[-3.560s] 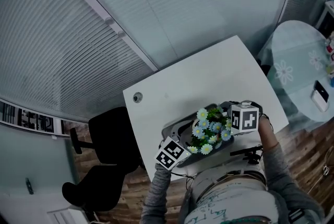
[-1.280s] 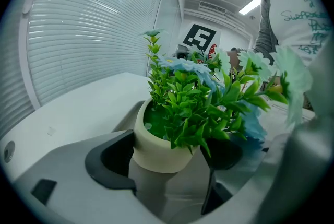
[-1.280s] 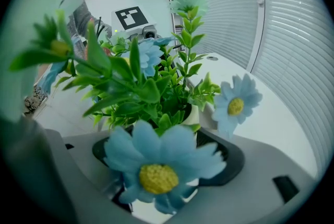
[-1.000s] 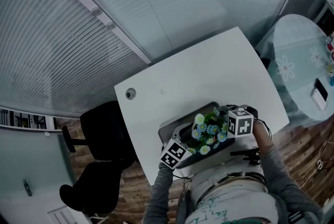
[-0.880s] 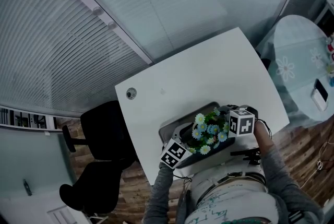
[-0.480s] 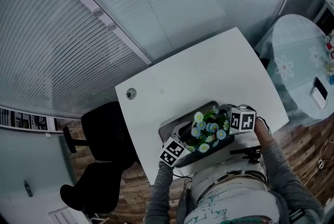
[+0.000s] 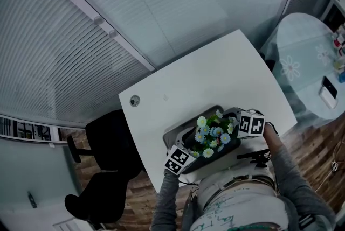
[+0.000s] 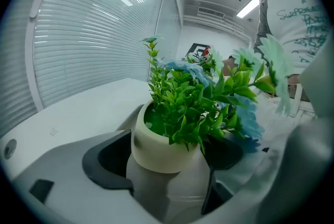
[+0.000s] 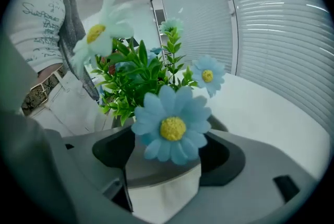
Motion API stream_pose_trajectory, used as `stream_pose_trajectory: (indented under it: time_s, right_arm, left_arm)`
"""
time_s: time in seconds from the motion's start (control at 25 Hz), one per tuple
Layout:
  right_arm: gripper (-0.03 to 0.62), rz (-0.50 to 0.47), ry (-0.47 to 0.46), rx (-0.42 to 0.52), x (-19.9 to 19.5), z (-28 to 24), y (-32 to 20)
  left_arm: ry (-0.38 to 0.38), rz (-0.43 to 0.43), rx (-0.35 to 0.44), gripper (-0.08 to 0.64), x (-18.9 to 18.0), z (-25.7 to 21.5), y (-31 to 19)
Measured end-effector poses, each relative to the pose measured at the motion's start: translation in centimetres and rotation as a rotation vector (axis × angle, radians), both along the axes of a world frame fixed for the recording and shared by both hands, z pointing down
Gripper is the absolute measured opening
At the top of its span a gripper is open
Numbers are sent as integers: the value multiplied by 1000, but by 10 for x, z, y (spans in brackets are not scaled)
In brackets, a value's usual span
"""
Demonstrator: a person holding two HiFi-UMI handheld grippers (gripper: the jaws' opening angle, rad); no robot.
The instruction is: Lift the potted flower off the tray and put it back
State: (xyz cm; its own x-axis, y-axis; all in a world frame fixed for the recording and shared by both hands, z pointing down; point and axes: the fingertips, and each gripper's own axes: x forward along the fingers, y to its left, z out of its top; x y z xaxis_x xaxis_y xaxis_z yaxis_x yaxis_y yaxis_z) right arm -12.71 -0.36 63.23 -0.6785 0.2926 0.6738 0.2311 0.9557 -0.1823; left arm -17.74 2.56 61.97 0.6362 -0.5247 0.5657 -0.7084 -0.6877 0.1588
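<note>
The white rectangular table [image 7: 215,79] spreads beyond both pairs of jaws, and the grey plastic tray [image 7: 173,132] with a dark inside lies beneath them. The potted flower [image 8: 156,147] is a cream round pot of blue and white daisies. It sits pinched between the jaws of the left gripper [image 8: 169,168] and of the right gripper [image 9: 164,168].

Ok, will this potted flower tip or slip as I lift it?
Probably top-heavy: the flowers spread wider than the small pot, so it may tip. The pot looks smooth and rounded, so it could slip under a loose grip. The leaves look like plastic, so it is likely light.
</note>
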Motion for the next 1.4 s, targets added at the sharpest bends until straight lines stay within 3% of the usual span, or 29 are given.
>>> stream_pose_trajectory:
  time_s: [0.84,1.08,1.4]
  right_arm:
    - [368,170,-18,13,52,-13,-15]
    - [368,205,-31,-19,57,-17,-8]
    - [367,210,-40,-72,62,-27,1]
  left_arm:
    - [9,-142,-11,411,-34,-10,37]
    - [-10,-170,-8,411,-39,-14,49]
    - [-15,-276,2,407,-43,-25,60]
